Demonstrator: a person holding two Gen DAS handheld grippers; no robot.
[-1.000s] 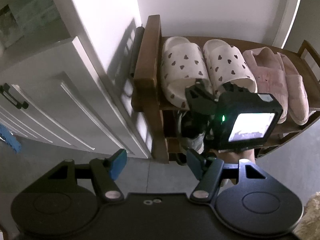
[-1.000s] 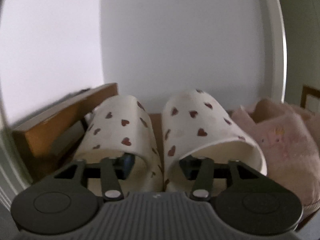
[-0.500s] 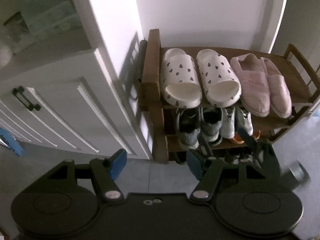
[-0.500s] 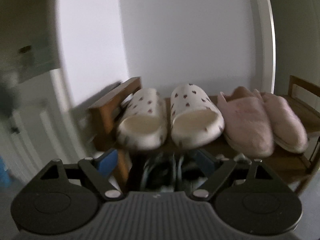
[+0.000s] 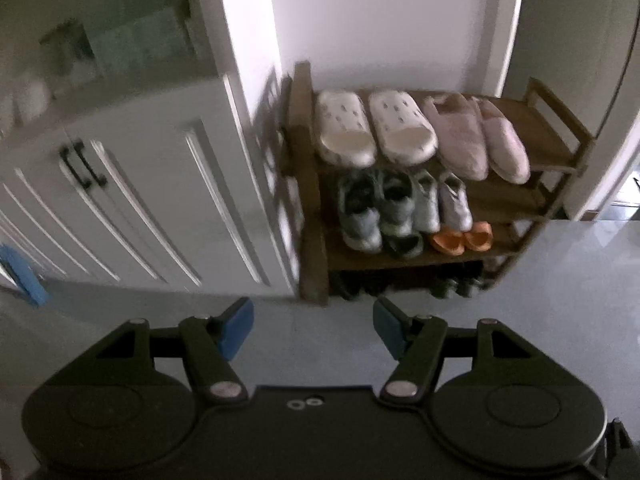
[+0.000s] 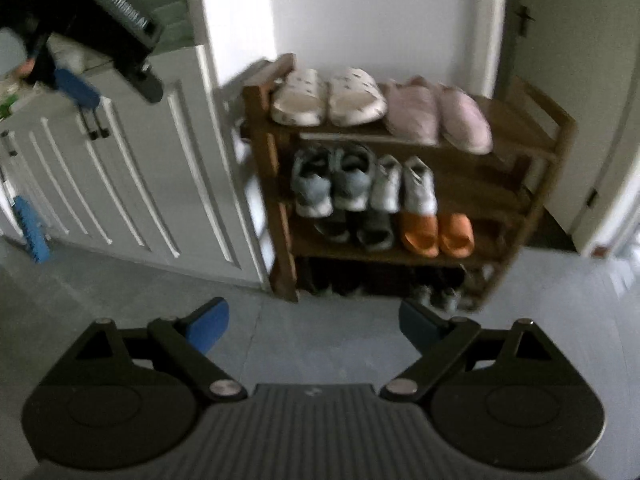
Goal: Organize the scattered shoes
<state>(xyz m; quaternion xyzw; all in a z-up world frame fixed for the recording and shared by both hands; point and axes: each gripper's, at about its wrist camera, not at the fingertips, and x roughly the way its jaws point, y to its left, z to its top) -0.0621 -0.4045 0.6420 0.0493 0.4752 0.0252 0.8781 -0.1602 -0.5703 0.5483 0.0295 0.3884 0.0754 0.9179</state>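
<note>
A wooden shoe rack (image 5: 308,208) (image 6: 280,208) stands against the wall. Its top shelf holds white heart-print slippers (image 5: 376,132) (image 6: 328,98) and pink fuzzy slippers (image 5: 476,140) (image 6: 440,116). The second shelf holds grey sneakers (image 5: 376,208) (image 6: 332,184) and white sneakers (image 5: 442,204) (image 6: 404,188). Orange slippers (image 5: 460,240) (image 6: 438,234) sit below them. My left gripper (image 5: 312,330) is open and empty above the floor. My right gripper (image 6: 314,326) is open and empty, well back from the rack. The left gripper also shows at the right wrist view's upper left (image 6: 80,84).
A white panelled cabinet (image 5: 132,208) (image 6: 132,184) stands left of the rack. Grey floor (image 5: 520,300) (image 6: 120,292) lies in front. A blue brush-like thing (image 5: 24,276) (image 6: 32,232) hangs at the far left. A doorway (image 6: 600,200) opens to the right.
Both grippers have pulled back and away from the rack. The right gripper left the heart-print slippers on the top shelf, and the whole rack now shows.
</note>
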